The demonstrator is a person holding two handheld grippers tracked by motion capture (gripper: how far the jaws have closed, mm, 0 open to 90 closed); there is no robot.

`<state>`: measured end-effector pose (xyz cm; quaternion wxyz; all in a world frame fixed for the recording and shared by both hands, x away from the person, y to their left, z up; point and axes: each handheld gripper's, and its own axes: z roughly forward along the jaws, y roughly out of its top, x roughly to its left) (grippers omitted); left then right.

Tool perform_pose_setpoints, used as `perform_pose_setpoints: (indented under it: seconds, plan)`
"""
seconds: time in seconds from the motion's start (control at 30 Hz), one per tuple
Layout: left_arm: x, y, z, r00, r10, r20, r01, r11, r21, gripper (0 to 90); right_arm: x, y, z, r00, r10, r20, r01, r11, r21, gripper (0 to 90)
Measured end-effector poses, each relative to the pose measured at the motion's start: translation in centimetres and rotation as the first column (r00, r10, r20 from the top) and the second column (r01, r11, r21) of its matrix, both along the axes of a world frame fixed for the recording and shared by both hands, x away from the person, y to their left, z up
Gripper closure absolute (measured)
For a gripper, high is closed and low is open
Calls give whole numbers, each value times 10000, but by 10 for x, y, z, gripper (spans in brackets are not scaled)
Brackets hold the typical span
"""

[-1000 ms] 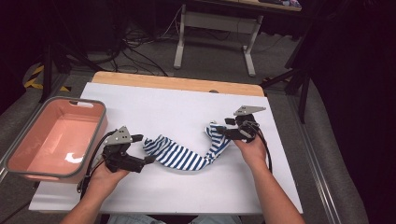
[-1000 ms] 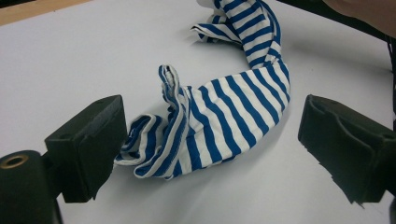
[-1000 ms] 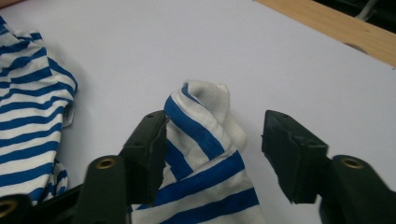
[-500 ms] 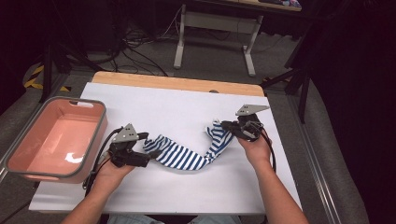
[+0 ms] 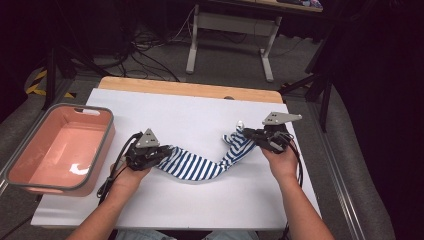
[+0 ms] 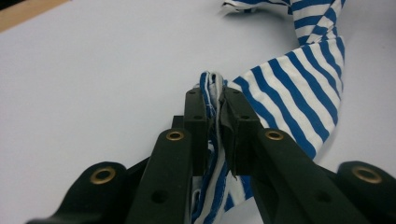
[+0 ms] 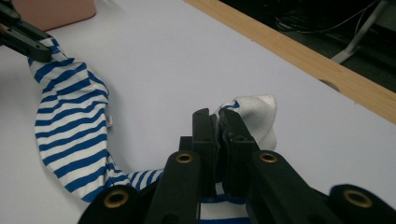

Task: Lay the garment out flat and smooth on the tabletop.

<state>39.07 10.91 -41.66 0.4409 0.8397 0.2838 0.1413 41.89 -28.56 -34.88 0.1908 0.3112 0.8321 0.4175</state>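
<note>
Striped cloth [image 5: 200, 165] taken as landmark: a blue-and-white banded piece lying in an S-curve on the white table [image 5: 200, 112], roughly mid-width, nearer my side than the far wooden edge [image 5: 190, 90]

L gripper [image 5: 162, 152] sits at the cloth's left end. In the left gripper view I see its jaws pressed together on a bunched fold of the cloth [image 6: 215, 100]; the jaws have just been closing, fabric between them, pads squeezing it. Rest of the cloth trails away from that grip across the table, flat and twisted once

R gripper [image 5: 248, 136] sits at the cloth's right end, which is raised off the table into a peak. In the right gripper view I see the jaws clamped on the cloth there, a white rounded tip [image 7: 254, 114] poking out just beyond the pads; striped part curves off toward the L gripper [image 7: 25, 39] at far upper left

Pink bin [image 5: 57, 147] w/ grey rim stands beyond the cloth's left end, past the L gripper, apart from the fabric, at the table's left edge

My hands hold each gripper from the near side of the cloth
</note>
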Motion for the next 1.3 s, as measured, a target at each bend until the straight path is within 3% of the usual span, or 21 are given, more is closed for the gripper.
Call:
perform_pose_setpoints:
  seconds: [0.2, 0.43, 0.6, 0.73, 0.9, 0.97, 1.0, 1.17, 1.23, 1.3]
  plan:
    - [-7, 26, 13, 9988, 294, 400, -263, 9967, -762, 837, -8, -16, 8, 9981, -467, 390, 454, 9984, 334, 858]
    - [-15, 46, 20, 9946, 714, 750, -644, 9937, -915, 848, -18, -37, 11, 9921, -1078, 637, 1029, 9918, 751, 858]
    - [-16, 57, 20, 9923, 1035, 679, -960, 9897, -1061, 852, -23, -49, 10, 9889, -1385, 544, 1330, 9866, 948, 859]
    - [-17, 62, 15, 9914, 1227, 457, -1179, 9884, -954, 854, -26, -54, 7, 9861, -1615, 393, 1576, 9838, 859, 859]
    - [-22, 56, 9, 9928, 1166, 261, -1155, 9925, -397, 855, -24, -62, -2, 9794, -2018, 30, 2011, 9771, 698, 859]
    - [-24, 53, 5, 9945, 1045, 77, -1042, 9941, -293, 856, -20, -67, -8, 9748, -2218, -241, 2230, 9723, 708, 858]
    - [-24, 50, 3, 9951, 982, -83, -983, 9950, -154, 855, -14, -70, -16, 9691, -2376, -663, 2418, 9681, 654, 857]
    - [-28, 44, -9, 9948, 800, -633, -785, 9966, 269, 855, -9, -71, -31, 9600, -2529, -1200, 2591, 9651, 388, 844]
    - [-30, 44, -13, 9946, 701, -761, -674, 9970, 371, 855, -9, -72, -35, 9592, -2426, -1455, 2513, 9669, 447, 777]
    - [-33, 44, -15, 9941, 659, -866, -625, 9972, 407, 855, -14, -74, -36, 9593, -2504, -1304, 2578, 9652, 435, 672]
